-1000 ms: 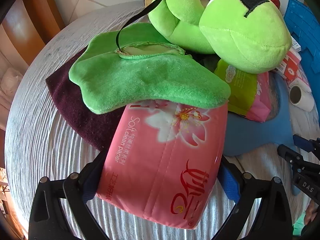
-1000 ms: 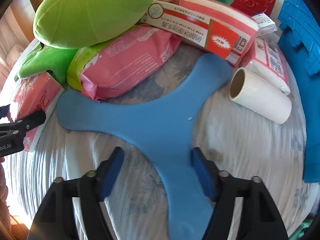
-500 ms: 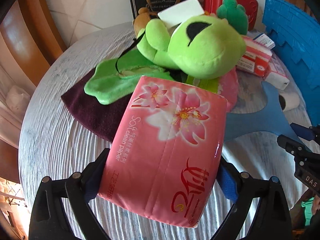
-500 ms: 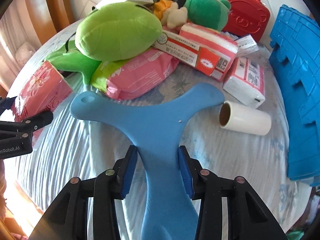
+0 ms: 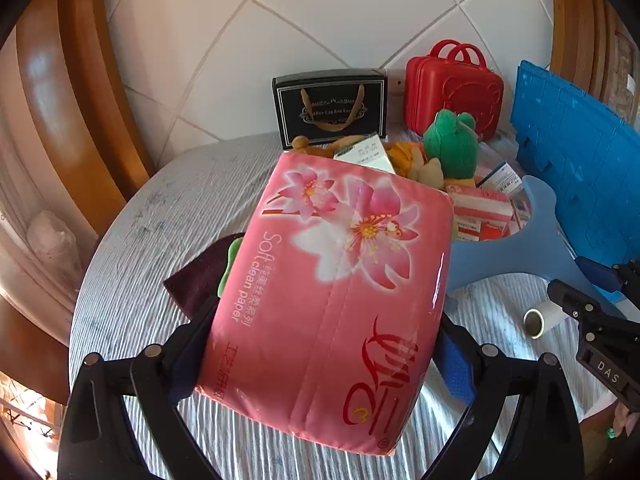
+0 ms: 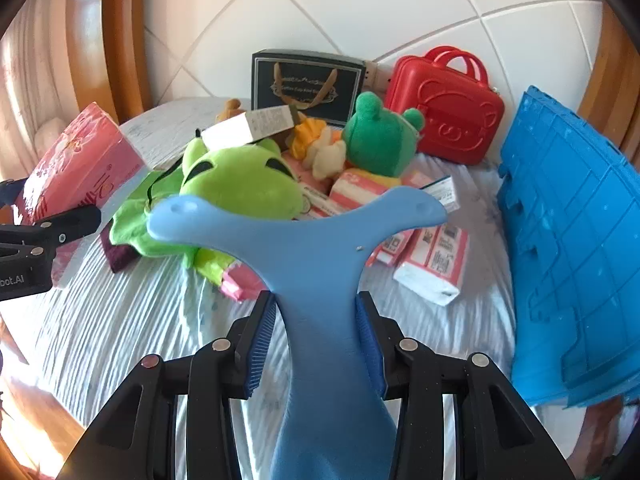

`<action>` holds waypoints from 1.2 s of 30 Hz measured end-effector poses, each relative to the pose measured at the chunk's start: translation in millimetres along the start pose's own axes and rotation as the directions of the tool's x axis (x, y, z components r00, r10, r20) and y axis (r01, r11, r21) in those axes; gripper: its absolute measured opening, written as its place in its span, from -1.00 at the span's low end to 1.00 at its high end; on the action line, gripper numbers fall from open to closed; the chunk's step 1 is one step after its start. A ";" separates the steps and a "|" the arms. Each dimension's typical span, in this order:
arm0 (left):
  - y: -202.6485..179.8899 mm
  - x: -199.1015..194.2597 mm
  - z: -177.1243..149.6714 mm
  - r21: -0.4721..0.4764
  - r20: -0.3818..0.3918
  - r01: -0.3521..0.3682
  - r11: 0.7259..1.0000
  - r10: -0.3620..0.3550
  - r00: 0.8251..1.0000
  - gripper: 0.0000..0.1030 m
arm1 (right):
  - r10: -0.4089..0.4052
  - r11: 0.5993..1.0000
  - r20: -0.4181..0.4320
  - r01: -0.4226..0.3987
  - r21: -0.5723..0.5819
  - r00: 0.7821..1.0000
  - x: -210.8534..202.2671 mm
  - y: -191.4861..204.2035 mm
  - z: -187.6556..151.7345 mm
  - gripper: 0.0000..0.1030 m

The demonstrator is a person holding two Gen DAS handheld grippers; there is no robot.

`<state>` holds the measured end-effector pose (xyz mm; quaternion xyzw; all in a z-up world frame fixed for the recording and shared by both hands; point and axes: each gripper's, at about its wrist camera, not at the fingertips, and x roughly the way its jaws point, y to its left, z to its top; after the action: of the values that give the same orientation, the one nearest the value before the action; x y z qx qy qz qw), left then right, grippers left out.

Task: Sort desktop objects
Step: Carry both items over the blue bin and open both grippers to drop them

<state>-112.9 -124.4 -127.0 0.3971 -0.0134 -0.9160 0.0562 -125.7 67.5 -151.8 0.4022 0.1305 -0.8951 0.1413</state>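
Above the round table (image 6: 132, 332): I hold a gripper in each hand, and both now carry their loads clear of the striped cloth.

Left gripper (image 5: 320, 344): my jaws are spread wide and pressed against the two sides of a pink soft tissue pack (image 5: 332, 300), printed with white and pink lilies.

Right gripper (image 6: 316, 336): my jaws have narrowed to their tightest and clamp one arm of a flat blue three-armed piece (image 6: 312, 248); its other two arms fan out ahead of me.

What has just changed: a second ago the tissue pack lay tucked under the flat green plush and the blue piece lay flat on the cloth with my jaws open around it. Now both are lifted, and the pile looks farther below.

Left on the table: a lime green alien plush (image 6: 240, 184), a dark green frog plush (image 6: 380, 136), red and white tissue packets (image 6: 432, 256), a white roll (image 5: 538, 322), a black gift bag (image 6: 308, 84) and a red toy suitcase (image 6: 448, 108).

Likely destination: a blue crate (image 6: 576, 240) stands at the right edge; I cannot tell its opening from here.

Meaning for the task: two items are secured, so I judge the next step is carrying them to their places.
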 end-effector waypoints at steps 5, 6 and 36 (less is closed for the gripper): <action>5.0 -6.3 20.0 0.003 0.048 0.033 0.999 -0.033 0.998 0.87 | -0.073 0.996 0.065 0.070 0.051 0.995 -23.5 -12.8 20.5 -0.22; 3.1 -7.3 23.1 0.005 0.057 0.041 0.999 -0.041 0.998 0.87 | -0.088 0.994 0.076 0.084 0.064 0.993 -30.2 -16.0 24.1 -0.22; -459.0 -111.2 145.0 0.177 0.211 0.277 0.944 -0.311 0.927 0.87 | -0.471 0.863 0.241 0.386 0.326 0.849 -211.3 -416.1 -10.5 -0.22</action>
<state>-185.5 341.3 21.1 0.2858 -0.0260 -0.9513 -0.1128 -132.9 487.7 51.3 0.2307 0.0725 -0.9652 -0.1001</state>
